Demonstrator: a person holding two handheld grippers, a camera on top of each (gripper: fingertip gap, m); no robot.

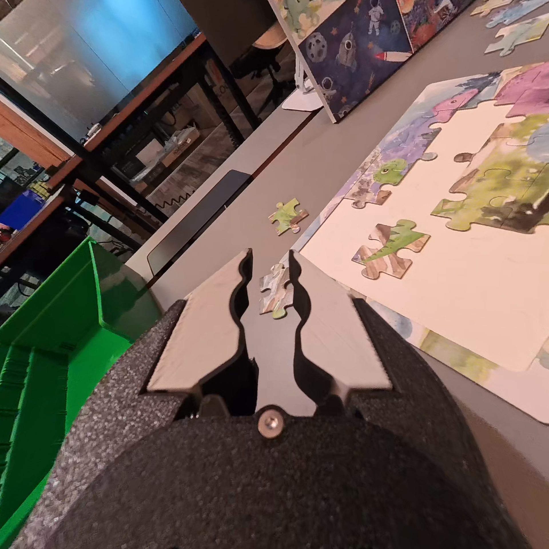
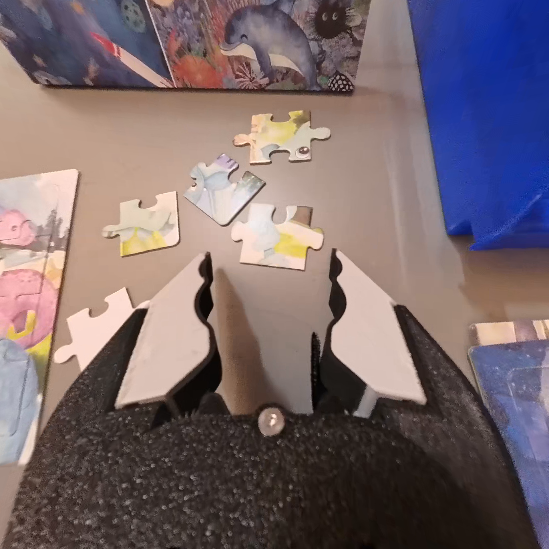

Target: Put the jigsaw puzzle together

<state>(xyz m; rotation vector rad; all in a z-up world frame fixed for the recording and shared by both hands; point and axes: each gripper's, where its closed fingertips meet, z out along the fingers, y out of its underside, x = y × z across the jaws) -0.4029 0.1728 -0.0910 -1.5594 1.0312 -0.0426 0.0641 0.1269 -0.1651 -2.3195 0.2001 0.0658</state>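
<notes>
While the left gripper (image 1: 270, 257) gapes narrowly over one puzzle piece (image 1: 274, 292) — the right gripper (image 2: 271, 257) spreads wide, empty.

puzzle board (image 1: 356, 297) flat on the table (image 1: 237, 184), picture box (image 2: 193, 44) standing behind it, four loose pieces (image 2: 277, 234) right of the board, bin (image 1: 53, 341) off left, bag (image 2: 481, 118) far right

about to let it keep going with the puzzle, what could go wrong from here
1. The right gripper is open over bare table just short of a pale blue and yellow piece; that piece touches the blue corner piece, so a grab may drag both.
2. The left gripper hangs over a grey-green piece lying flat beside the puzzle board; thin flat pieces may slip from the fingers.
</notes>
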